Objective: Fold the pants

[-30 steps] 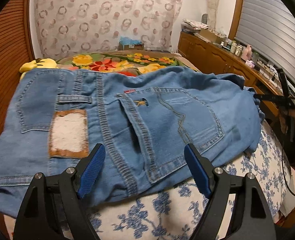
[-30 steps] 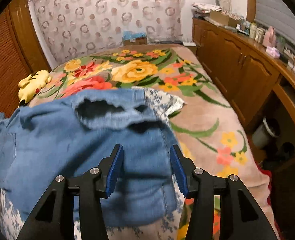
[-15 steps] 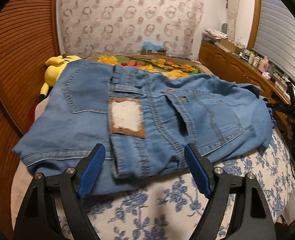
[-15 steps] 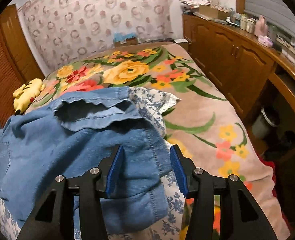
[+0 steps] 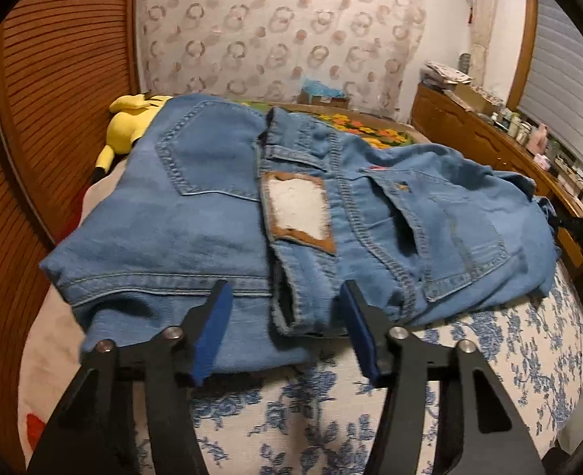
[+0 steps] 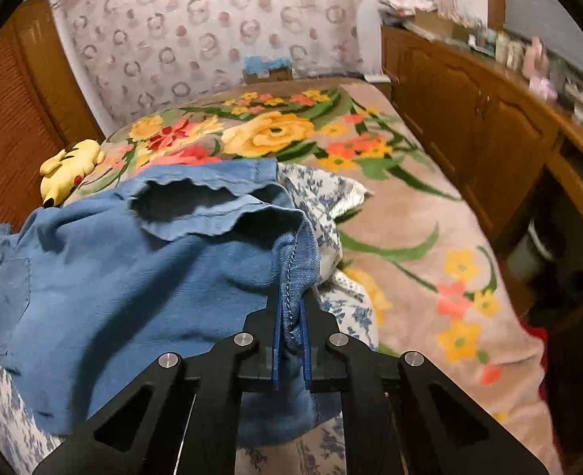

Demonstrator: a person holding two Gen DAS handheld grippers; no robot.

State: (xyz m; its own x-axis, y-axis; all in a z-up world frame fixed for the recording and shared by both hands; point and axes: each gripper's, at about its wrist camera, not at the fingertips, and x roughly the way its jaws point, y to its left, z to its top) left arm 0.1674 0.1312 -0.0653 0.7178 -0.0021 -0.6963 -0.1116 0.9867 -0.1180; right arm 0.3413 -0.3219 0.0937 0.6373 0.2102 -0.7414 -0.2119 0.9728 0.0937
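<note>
Bed [image 6: 410, 213], under floral blanket, filled room beside wooden cabinets [image 6: 489, 118]. Blue-flowered white sheet [image 5: 331, 415] covered near end. Denim pants [image 5: 212, 206] lay across sheet, seat up, waistband toward left claw, leather patch [image 5: 297, 209] showing. Yellow plush toy [image 6: 70, 166] rested beyond pants near slatted wooden wall. Left gripper [image 5: 287, 334] hung over waistband edge, jaws closing, denim between them, pads not yet pressing. Right gripper [image 6: 290, 336] pinched hem of pant leg [image 6: 295, 269], jaws closing tight on seam.
</note>
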